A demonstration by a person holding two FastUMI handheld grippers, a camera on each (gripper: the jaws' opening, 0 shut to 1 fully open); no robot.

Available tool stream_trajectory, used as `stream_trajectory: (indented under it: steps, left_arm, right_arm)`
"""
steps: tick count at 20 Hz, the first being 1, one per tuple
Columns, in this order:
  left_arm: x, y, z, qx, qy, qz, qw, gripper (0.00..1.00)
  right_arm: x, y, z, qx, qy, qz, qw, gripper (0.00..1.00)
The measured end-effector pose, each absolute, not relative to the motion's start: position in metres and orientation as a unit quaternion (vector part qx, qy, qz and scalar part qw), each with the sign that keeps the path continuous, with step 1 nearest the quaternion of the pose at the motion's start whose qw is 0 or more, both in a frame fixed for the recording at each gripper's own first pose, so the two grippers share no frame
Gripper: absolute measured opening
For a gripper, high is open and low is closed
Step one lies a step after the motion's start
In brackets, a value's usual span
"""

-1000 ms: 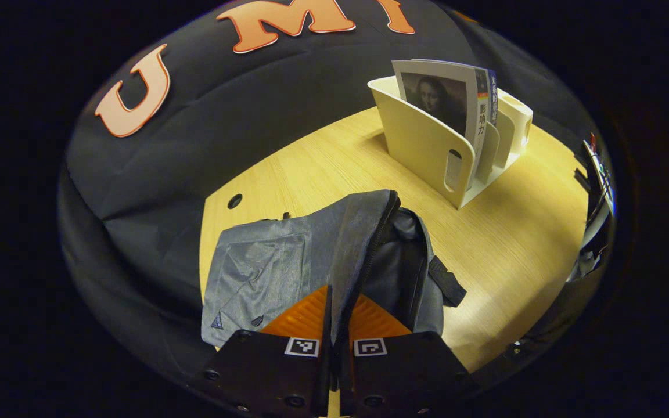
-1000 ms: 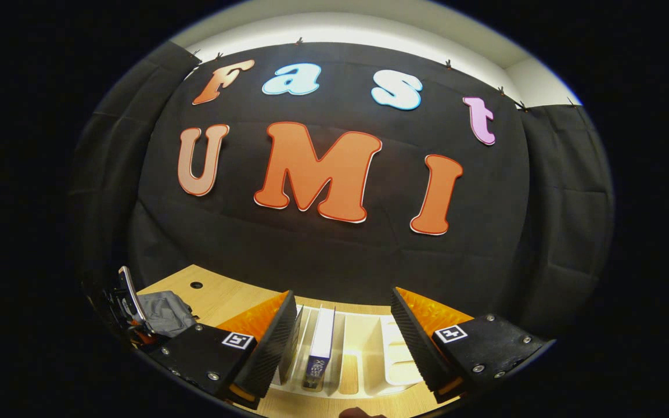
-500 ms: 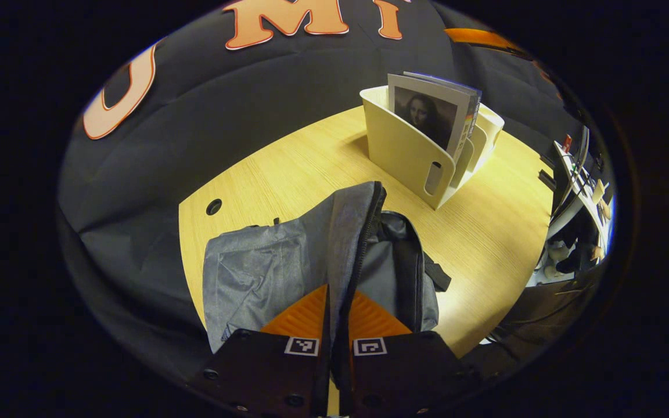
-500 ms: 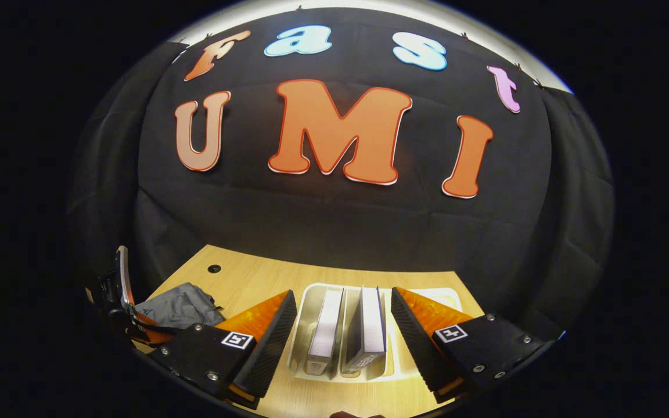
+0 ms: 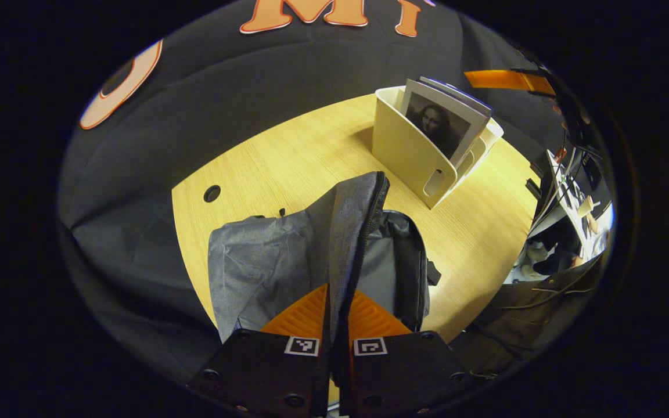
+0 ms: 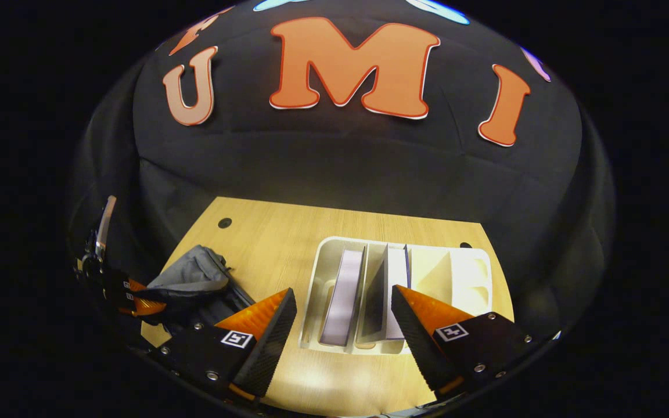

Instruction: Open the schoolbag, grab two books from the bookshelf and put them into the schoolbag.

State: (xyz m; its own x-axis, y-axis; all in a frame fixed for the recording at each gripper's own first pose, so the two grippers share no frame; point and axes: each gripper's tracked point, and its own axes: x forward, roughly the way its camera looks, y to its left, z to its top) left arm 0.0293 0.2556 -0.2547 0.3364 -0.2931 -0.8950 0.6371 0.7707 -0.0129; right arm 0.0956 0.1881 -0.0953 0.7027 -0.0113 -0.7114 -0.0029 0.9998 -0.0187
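In the left gripper view, the wooden counter [image 5: 288, 157] has a small round hole [image 5: 212, 193] toward its left side. Right of that hole lies the grey schoolbag [image 5: 265, 261], its front panel slumped on the counter and its zipper flap raised into a ridge. The left tool [image 5: 337, 310] is clamped on that raised flap edge, both fingers pressing the fabric beside the dark zipper line, so the bag's mouth gapes on the right of the ridge and shows its dark lining. Farther right and farther back stands the cream bookshelf [image 5: 410, 154], a slotted desktop rack, well apart from the bag, with a portrait-cover book [image 5: 442, 123] leaning upright in it. In the right gripper view, the left tool [image 6: 137, 290] shows at the far left edge, pinching the schoolbag [image 6: 192, 276], which sits on the left part of the counter [image 6: 270, 244]. Moving right, the right tool [image 6: 344, 318] hangs above the counter with its fingers spread wide apart, gripping nothing. Between and just beyond its fingers sits the bookshelf [image 6: 468, 273], seen from above; a white-edged book [image 6: 346, 293] stands in its left slot, and a second book [image 6: 394, 278] stands in the next slot to the right, its near end hidden behind the right finger.
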Motion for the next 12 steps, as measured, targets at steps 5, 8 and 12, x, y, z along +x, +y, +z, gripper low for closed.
stream_trajectory:
  steps: [5, 8, 12]
  left_arm:
    - [0.045, 0.265, -0.245, 0.168, 0.52, -0.274, 0.791, 0.07]
    - [0.048, 0.266, -0.243, 0.177, 0.524, -0.263, 0.79, 0.08]
    - [0.045, 0.267, -0.247, 0.178, 0.537, -0.254, 0.784, 0.08]
  right_arm:
    - [0.099, 0.19, -0.111, -0.009, 0.443, 0.022, 0.896, 0.98]
    - [0.102, 0.195, -0.125, -0.003, 0.477, 0.031, 0.879, 0.94]
    - [0.109, 0.199, -0.149, 0.021, 0.531, 0.026, 0.847, 0.89]
